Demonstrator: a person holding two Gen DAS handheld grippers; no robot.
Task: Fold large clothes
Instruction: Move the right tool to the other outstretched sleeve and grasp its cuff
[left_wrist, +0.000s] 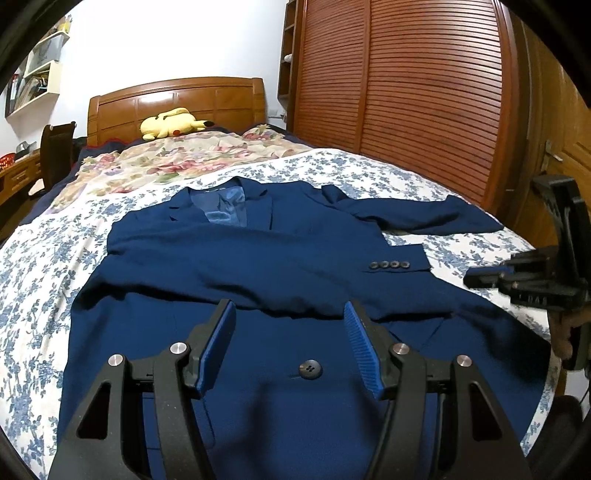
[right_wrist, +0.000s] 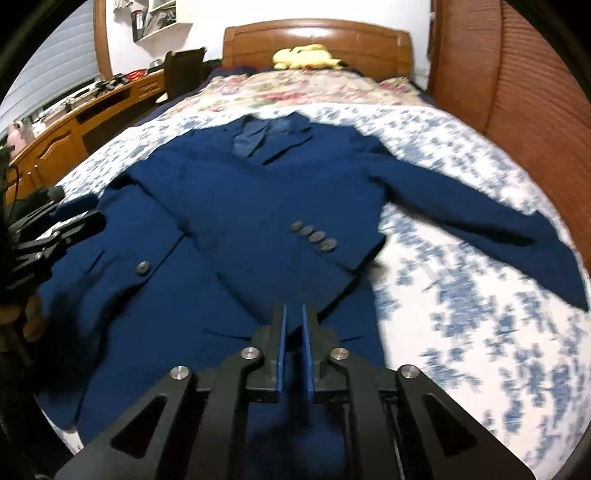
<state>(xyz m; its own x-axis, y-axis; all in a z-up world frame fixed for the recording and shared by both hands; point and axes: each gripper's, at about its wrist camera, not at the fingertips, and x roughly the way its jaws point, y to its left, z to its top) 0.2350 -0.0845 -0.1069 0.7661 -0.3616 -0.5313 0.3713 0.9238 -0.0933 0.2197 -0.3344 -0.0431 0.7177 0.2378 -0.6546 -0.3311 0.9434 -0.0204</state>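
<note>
A: Where does the jacket lie, and how much room is round it?

B: The navy jacket lies face up on the bed, collar toward the headboard at twelve o'clock in both views. One sleeve is folded across the chest, its four cuff buttons just inside the jacket's edge at three o'clock. The other sleeve stretches out over the flowered sheet toward three o'clock in the right wrist view, its cuff near the bed's edge by the wardrobe.

A: Free sheet?

B: A broad strip at nine o'clock in the left view, and a wide patch at four o'clock in the right view.

A: The jaws?

B: The left gripper stands spread above the lower front, a single button showing between its fingers; nothing pinched. The right gripper has its pads nearly pressed together, a thin gap left, hovering over the hem with no cloth in it.
</note>
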